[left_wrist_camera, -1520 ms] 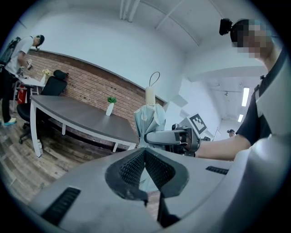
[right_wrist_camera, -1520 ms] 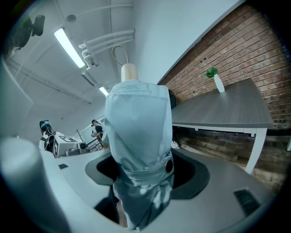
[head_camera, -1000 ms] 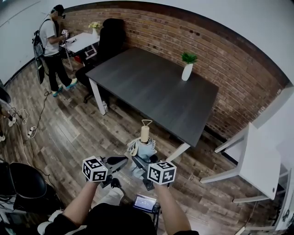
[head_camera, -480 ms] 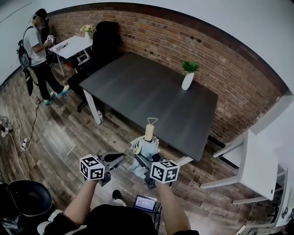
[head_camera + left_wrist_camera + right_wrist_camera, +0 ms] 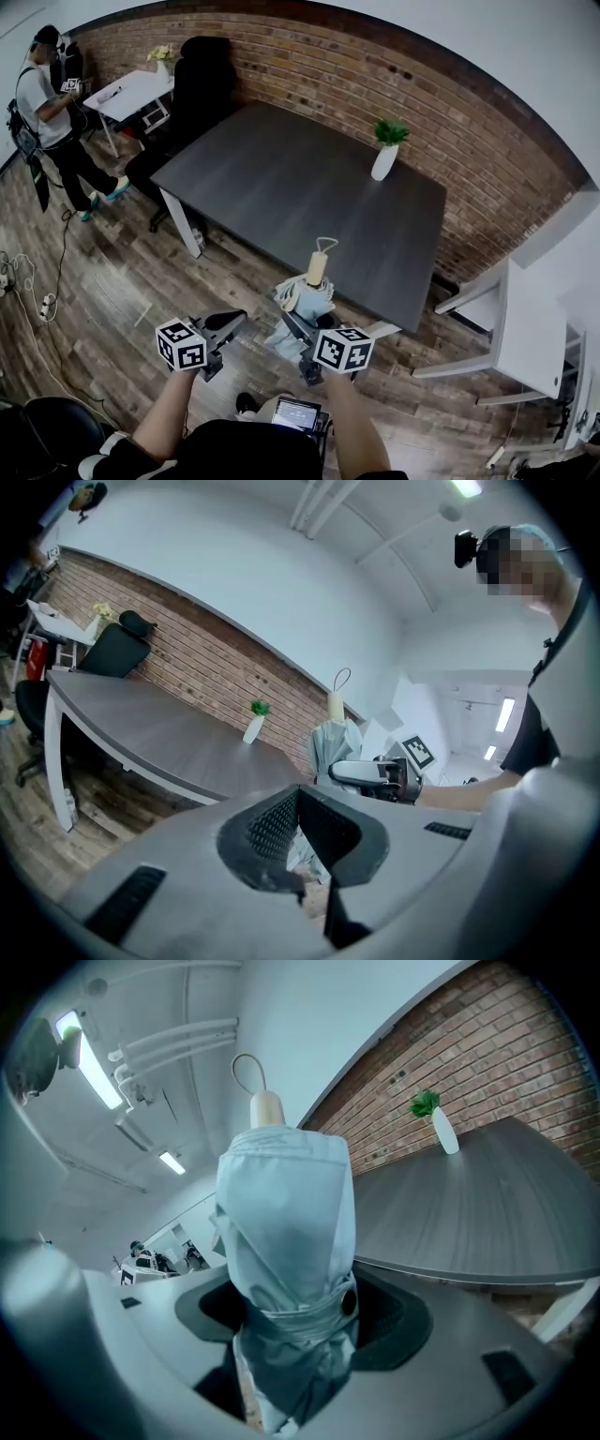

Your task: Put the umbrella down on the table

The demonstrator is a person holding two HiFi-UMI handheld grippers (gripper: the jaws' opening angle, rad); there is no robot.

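Head view: the right gripper [image 5: 300,326] pinches a folded pale-blue umbrella [image 5: 306,296] around its lower bundle. The umbrella stands upright, its wooden handle and cord loop pointing away from the gripper. The dark table [image 5: 309,192] lies just ahead of the jaws, so the umbrella is in the air short of the near edge, not yet on the top. The left gripper [image 5: 228,324] hangs beside its partner, apart from the umbrella.

Left gripper view: the jaws are pressed together with nothing between them. This hand appears to be a spare for now. Beyond its tips, the right gripper [image 5: 375,774] carries the umbrella [image 5: 332,744] next to the table's corner.

Right gripper view: the jaws clamp the fabric near the strap and its snap, a grip low enough, it seems, to lay the length flat. The tabletop stretches ahead to the right, bare up to a white vase [image 5: 440,1130] with a green plant far off.
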